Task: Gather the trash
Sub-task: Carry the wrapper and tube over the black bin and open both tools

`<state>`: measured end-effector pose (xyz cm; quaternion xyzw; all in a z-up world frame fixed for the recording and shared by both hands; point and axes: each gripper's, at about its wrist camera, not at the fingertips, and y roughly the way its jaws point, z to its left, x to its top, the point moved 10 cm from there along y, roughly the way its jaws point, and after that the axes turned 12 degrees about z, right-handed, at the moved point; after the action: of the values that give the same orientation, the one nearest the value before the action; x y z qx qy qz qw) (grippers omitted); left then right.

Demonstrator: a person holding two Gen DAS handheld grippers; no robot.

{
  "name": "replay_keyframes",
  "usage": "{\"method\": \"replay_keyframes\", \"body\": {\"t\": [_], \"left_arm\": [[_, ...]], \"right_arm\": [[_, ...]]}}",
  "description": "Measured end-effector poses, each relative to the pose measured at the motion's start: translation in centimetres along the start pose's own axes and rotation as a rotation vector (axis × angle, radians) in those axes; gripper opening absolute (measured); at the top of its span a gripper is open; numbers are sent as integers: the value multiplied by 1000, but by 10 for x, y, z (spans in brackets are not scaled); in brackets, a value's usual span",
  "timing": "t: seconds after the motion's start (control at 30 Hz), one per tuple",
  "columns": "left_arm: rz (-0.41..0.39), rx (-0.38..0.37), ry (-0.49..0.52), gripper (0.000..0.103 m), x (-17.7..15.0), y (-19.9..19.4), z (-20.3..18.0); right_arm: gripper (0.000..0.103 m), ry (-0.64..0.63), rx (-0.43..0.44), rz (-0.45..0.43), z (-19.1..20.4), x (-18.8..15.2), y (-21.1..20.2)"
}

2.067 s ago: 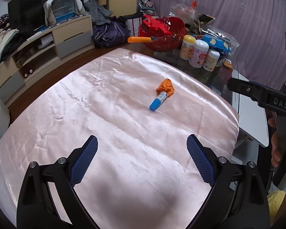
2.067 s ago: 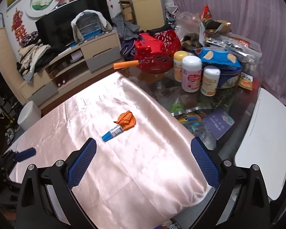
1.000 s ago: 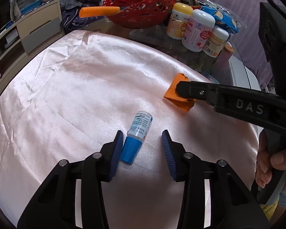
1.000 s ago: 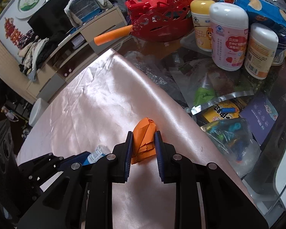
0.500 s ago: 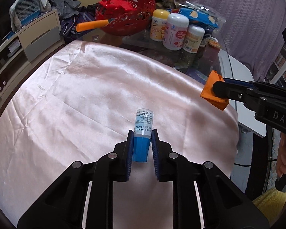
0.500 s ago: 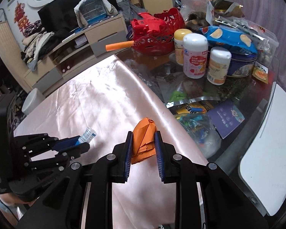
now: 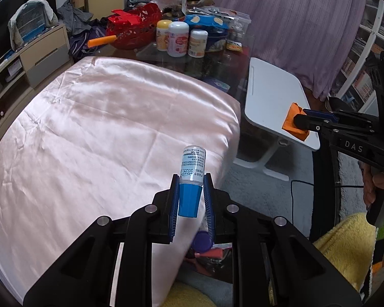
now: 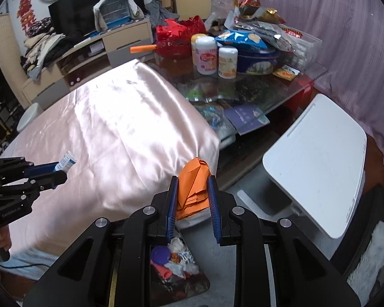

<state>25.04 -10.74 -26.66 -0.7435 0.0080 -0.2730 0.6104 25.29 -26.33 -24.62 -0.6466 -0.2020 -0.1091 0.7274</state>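
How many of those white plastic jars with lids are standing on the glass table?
3, side by side in front of the red basket: a yellow-lidded jar, a taller pink-labelled jar, and a shorter white-lidded jar. More could be hidden behind the snack bags.

Home living rm: TV (image 8: 89, 12) on low cabinet (image 8: 94, 48), clothes pile (image 8: 41, 43), purple curtains (image 8: 345, 25), snack-cluttered glass table (image 8: 268, 87).

Blue-capped white bottle (image 7: 192, 179), orange crumpled paper (image 8: 193, 192), glossy pale pink cloth (image 7: 102, 128), purple ribbed curtain (image 7: 294, 25).
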Motion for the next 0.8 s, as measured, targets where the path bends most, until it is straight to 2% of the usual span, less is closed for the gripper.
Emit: {"method": "replay_keyframes", "body": {"t": [0.23,0.4,0.67,0.77,0.8], "left_arm": [[116,-62,18,17,-73,38,-43],[192,-82,7,18,-112,65,-57],[264,-93,-8,18,-133,90,-68],[278,-95,-15,19,-136,92,-68],[276,-91,-17,23,-136,90,-67]], "right_arm": [[24,38,44,77,10,-82,15],[25,75,96,105,21,-120,24],[27,102,155,171,48,-150,46],[33,110,155,190,52,-152,50],[36,113,155,188,53,-152,49]]}}
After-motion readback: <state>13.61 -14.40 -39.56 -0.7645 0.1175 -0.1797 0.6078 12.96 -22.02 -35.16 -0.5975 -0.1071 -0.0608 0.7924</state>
